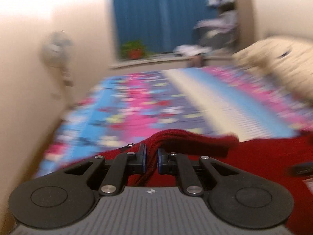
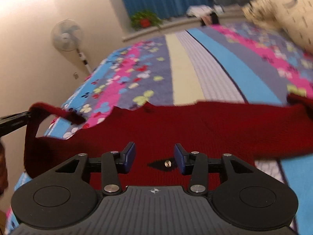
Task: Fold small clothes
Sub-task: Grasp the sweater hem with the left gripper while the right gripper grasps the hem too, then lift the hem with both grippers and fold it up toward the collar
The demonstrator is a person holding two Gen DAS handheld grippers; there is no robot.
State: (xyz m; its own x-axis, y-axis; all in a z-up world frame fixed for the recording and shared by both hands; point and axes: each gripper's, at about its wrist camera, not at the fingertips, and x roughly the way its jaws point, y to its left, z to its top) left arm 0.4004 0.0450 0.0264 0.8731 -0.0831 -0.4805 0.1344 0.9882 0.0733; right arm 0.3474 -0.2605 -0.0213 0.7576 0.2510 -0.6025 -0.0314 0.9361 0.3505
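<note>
A dark red knitted garment (image 2: 191, 129) lies spread across the near part of the bed; a small shiny button (image 2: 167, 163) shows on it. My left gripper (image 1: 151, 154) is shut on a bunched ribbed edge of the red garment (image 1: 176, 137) and lifts it off the bed. In the right wrist view that lifted edge (image 2: 49, 109) hangs at the far left from the left gripper's black finger (image 2: 13, 120). My right gripper (image 2: 154, 153) is open and empty, low over the middle of the garment, with the button between its fingers.
The bed carries a striped floral cover (image 2: 195, 62) in blue, pink and purple. A cream pillow or blanket (image 2: 283, 13) lies at the far right. A wall and a standing fan (image 2: 66, 36) are on the left. A windowsill with a potted plant (image 2: 144, 20) and blue curtains is beyond.
</note>
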